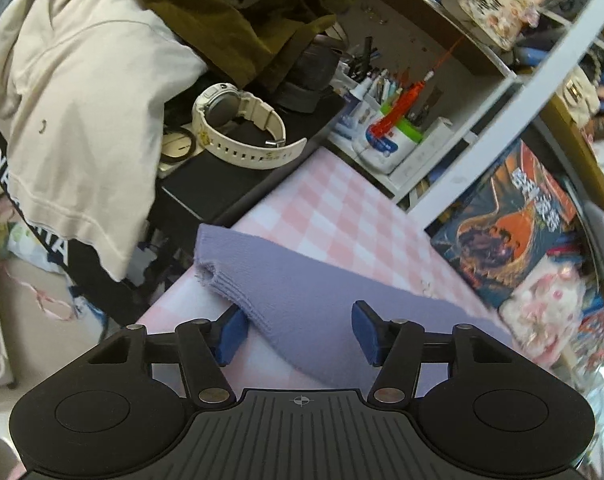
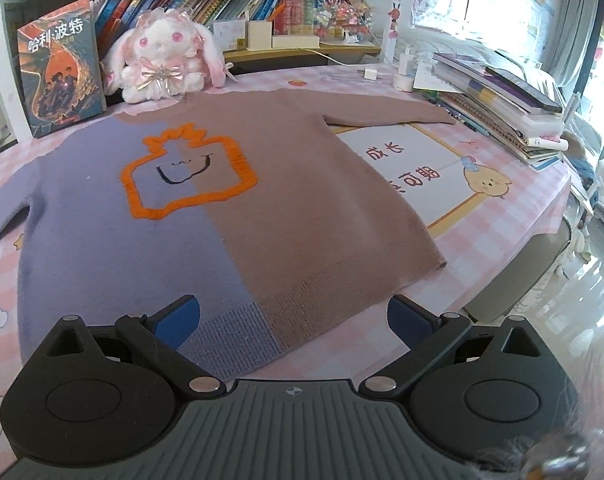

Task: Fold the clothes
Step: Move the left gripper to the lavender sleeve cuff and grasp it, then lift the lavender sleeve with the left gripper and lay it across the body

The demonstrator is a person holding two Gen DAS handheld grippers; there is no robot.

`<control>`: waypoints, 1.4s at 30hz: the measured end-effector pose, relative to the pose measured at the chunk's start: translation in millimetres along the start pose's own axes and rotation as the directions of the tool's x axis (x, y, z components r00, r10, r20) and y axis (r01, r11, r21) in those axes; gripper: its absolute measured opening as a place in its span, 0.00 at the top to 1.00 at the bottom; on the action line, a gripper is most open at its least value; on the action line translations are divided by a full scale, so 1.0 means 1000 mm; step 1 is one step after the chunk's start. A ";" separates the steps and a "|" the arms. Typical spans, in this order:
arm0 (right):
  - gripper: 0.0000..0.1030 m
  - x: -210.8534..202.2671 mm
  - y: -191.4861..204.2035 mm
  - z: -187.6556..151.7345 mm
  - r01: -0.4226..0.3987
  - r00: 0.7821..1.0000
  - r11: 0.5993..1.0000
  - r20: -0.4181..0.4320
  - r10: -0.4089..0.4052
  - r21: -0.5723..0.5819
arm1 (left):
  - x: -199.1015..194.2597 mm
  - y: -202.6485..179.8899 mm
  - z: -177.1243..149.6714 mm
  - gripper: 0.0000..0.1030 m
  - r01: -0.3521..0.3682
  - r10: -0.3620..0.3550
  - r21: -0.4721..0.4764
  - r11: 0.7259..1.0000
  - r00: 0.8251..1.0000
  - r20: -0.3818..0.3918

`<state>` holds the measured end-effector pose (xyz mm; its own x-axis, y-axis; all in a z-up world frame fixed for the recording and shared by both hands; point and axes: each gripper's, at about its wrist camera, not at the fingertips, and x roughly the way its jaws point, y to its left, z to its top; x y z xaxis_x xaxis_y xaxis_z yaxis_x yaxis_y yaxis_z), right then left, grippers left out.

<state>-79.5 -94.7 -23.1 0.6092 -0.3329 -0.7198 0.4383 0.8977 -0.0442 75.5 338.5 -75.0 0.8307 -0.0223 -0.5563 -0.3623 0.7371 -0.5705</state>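
Observation:
A knit sweater (image 2: 229, 216), lilac on its left half and brown on its right, with an orange outlined figure, lies flat on the pink checked table (image 2: 514, 216), both sleeves spread out. My right gripper (image 2: 293, 320) is open and empty, just above the sweater's ribbed hem. In the left wrist view the lilac sleeve (image 1: 302, 292) lies across the table with its cuff at the left edge. My left gripper (image 1: 299, 330) is open, its blue fingers either side of the sleeve, holding nothing.
A plush rabbit (image 2: 161, 56) and a book (image 2: 61, 68) stand behind the sweater. A stack of books (image 2: 502, 100) sits at the right. A white watch (image 1: 237, 128), a cream garment (image 1: 73, 112) and a pen holder (image 1: 390, 128) lie beyond the table's left end.

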 end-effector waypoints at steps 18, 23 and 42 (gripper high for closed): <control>0.02 0.013 0.000 0.013 -0.010 1.000 1.000 0.013 0.010 -0.012 | -0.001 -0.009 0.012 0.97 -0.039 0.039 -0.001 0.999 0.999 0.008; 0.02 0.023 -0.001 0.023 -0.048 0.999 0.998 0.024 0.049 -0.032 | -0.017 -0.040 0.014 0.97 0.032 -0.036 0.056 0.998 0.997 0.066; 0.02 0.095 -0.092 0.104 -0.314 0.943 0.931 0.049 0.328 -0.184 | -0.040 -0.246 -0.061 0.97 0.084 -0.138 0.270 0.959 0.973 0.186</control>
<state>6.7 -239.2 -15.0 0.7507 -0.0335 -0.6597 0.0950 0.9938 0.0576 106.1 116.9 50.8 0.9368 0.0023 -0.3499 -0.1631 0.8876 -0.4308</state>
